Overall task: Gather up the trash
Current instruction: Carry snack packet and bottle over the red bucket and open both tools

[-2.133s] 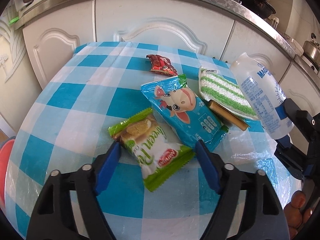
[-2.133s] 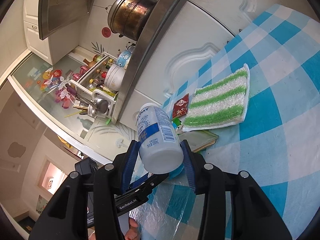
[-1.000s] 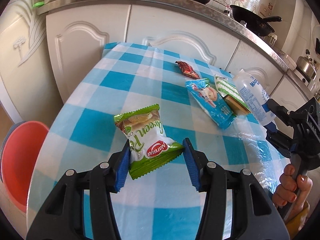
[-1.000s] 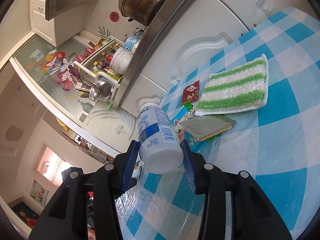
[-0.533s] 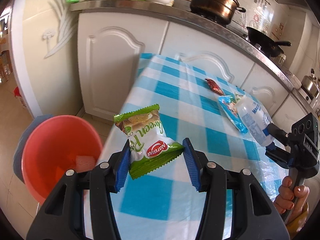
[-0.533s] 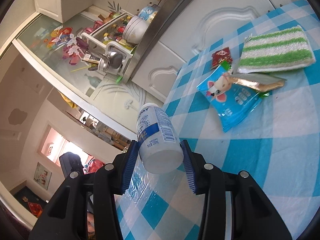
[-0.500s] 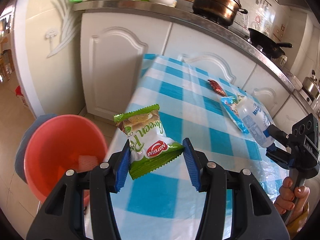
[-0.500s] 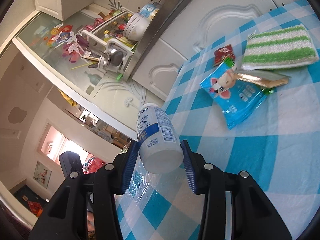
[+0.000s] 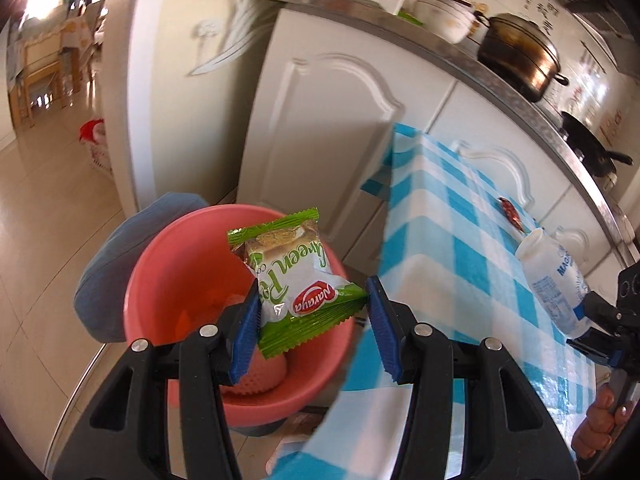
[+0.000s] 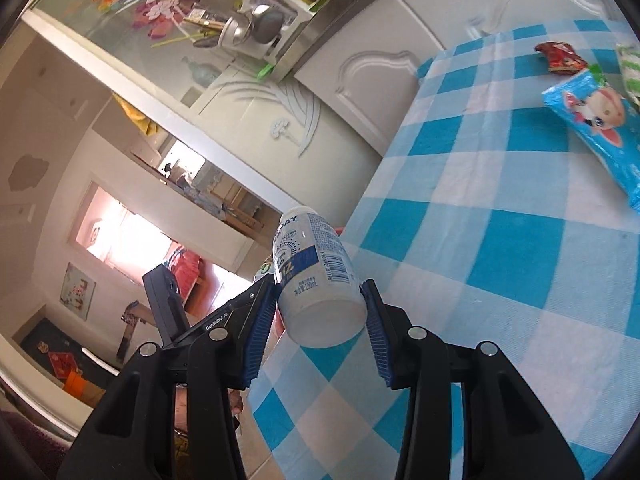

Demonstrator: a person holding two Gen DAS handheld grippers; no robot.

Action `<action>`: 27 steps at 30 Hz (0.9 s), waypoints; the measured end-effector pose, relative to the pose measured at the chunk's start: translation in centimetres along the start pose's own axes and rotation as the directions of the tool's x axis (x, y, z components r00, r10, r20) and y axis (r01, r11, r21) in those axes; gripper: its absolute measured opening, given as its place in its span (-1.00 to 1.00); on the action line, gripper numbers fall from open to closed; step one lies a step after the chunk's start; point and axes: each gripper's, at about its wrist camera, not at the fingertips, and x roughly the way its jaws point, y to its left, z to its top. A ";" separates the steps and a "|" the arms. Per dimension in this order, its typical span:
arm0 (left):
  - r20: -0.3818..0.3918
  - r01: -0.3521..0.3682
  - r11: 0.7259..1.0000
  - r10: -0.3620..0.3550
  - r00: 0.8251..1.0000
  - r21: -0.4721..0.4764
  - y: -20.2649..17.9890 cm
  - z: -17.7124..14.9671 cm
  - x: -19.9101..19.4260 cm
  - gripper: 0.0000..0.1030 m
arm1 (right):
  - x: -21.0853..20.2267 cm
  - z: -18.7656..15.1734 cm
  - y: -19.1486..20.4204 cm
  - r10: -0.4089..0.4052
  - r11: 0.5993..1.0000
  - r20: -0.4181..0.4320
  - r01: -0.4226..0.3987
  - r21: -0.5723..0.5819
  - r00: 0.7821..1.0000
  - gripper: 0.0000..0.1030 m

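step: binning | my left gripper [image 9: 312, 322] clamps wrapper [image 9: 292, 280] over bin [image 9: 160, 264], seemingly clear of rim | right gripper [image 10: 318, 340] clamps bottle [image 10: 316, 280] past table [image 10: 500, 248] edge | next: release wrapper

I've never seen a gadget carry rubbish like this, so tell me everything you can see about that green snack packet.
The snack packet is a shiny green and white plastic wrapper with crimped, zigzag ends, a biscuit picture near its top and a red oval logo lower down. It looks puffed and sealed. It is tilted, pinched at its lower part between the blue fingers of the left gripper, in the air over the pink plastic bin beside the table. Nothing else touches it.
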 end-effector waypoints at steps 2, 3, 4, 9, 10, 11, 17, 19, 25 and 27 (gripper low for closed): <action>-0.007 -0.007 1.000 0.007 1.000 -0.025 1.3 -0.2 0.3 0.01 | 1.8 0.4 1.6 -0.003 0.999 -0.036 0.002 -0.034 0.999 -0.11; -0.014 -0.012 0.999 0.012 1.000 -0.036 2.0 -0.3 0.5 0.01 | 2.6 0.6 2.3 -0.006 0.999 -0.050 0.003 -0.050 0.999 -0.11; -0.020 -0.017 0.999 0.016 1.000 -0.044 2.5 -0.5 0.7 0.01 | 3.4 0.8 3.0 -0.012 0.998 -0.064 0.007 -0.067 0.998 -0.11; -0.042 -0.023 0.996 0.020 0.999 -0.081 4.5 -1.2 1.7 0.01 | 8.0 1.6 6.0 -0.074 0.986 -0.145 0.050 -0.159 0.987 -0.11; -0.046 -0.022 0.996 0.018 0.999 -0.088 4.9 -1.3 1.9 0.01 | 8.9 1.7 6.5 -0.089 0.982 -0.157 0.061 -0.176 0.984 -0.11; -0.050 -0.022 0.995 0.018 0.999 -0.094 5.1 -1.3 2.1 0.01 | 9.8 1.9 6.8 -0.103 0.980 -0.168 0.071 -0.186 0.980 -0.11; -0.065 -0.028 0.994 0.021 0.998 -0.107 6.1 -1.4 3.0 0.01 | 13.7 2.3 7.6 -0.150 0.971 -0.213 0.102 -0.217 0.965 -0.11; -0.068 -0.032 0.994 0.025 0.997 -0.102 6.2 -1.6 3.3 0.02 | 14.7 2.2 7.6 -0.162 0.970 -0.228 0.112 -0.216 0.960 -0.10; -0.089 -0.057 0.994 0.048 0.995 -0.096 6.5 -1.8 4.2 0.65 | 15.5 1.3 7.4 -0.210 0.958 -0.199 0.161 -0.236 0.957 0.40; -0.095 -0.051 0.995 0.043 0.995 -0.091 6.8 -1.9 4.0 0.68 | 14.7 1.4 7.4 -0.233 0.950 -0.162 0.189 -0.248 0.959 0.57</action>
